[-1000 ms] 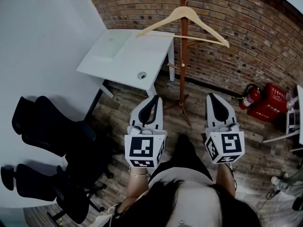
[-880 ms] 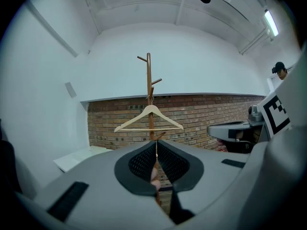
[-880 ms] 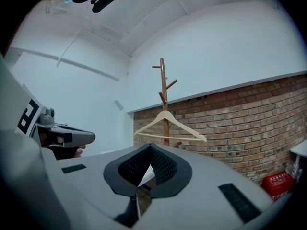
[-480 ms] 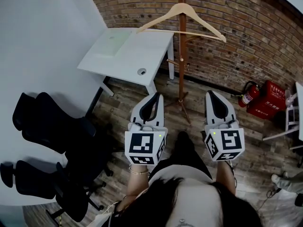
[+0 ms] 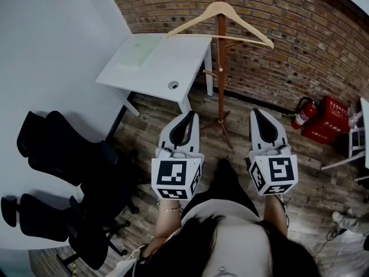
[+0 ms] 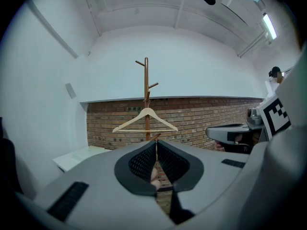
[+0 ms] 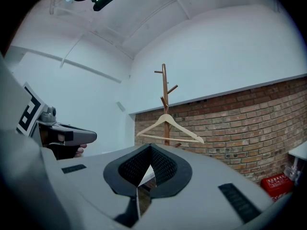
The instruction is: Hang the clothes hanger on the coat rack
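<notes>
Compared with a second ago, the hanger (image 5: 219,7) and rack (image 5: 221,79) sit slightly higher in the head view and the hanger looks a bit more level. The hand-held grippers keep their spots in the frame.

Going left to right:

- The chairs (image 5: 63,160) crowd the left side, so there's not much room to back up that way.
- The bench (image 5: 161,68) has its corner near the rack pole. The hanger's left tip reaches over toward it, so I'd guess a hard swing could clip it.
- The left hand-held gripper (image 5: 189,117) has its jaws together with nothing in them.
- The hanger is already on the rack, hooked high on the pole and well apart from both grippers. I can't tell how deep the hook sits, so a bump to the pole could shake it off.
- The rack's feet splay out on the floor ahead, so a step forward risks kicking one.
- The right hand-held gripper (image 5: 255,112) is also closed and empty.
- An extinguisher (image 5: 304,115) and a red box (image 5: 331,120) sit by the wall on the right, so that side is tight too.

Straight back looks like the free way out.
</notes>
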The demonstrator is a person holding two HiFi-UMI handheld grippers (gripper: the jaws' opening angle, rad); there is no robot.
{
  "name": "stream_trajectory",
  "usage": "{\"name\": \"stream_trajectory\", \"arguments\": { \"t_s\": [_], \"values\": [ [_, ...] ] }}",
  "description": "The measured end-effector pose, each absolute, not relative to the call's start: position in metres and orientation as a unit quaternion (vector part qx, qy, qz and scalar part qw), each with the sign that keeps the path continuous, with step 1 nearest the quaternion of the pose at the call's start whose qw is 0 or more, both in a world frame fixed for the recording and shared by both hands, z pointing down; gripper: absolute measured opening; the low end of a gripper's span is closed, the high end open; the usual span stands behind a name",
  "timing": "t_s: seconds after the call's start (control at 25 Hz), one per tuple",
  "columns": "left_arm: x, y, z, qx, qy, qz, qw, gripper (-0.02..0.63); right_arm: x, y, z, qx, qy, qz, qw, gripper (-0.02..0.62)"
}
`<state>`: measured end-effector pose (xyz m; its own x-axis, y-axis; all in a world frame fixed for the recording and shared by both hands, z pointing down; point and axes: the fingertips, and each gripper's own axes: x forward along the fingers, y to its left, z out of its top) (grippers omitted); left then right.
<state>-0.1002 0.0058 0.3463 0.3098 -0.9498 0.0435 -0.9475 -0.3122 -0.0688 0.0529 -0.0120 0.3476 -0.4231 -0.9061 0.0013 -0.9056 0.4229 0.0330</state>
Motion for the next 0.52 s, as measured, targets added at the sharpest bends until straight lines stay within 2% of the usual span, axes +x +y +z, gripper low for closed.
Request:
{"name": "stream_trajectory", "arguments": {
  "t_s": [0.52],
  "values": [
    [-0.0998,0.015,0.3467,-0.815,0.578,-0.042,0.012,0.02,0.0468,-0.002,0.3428,0.54,-0.841,-0.033,0.014,0.035]
  ]
}}
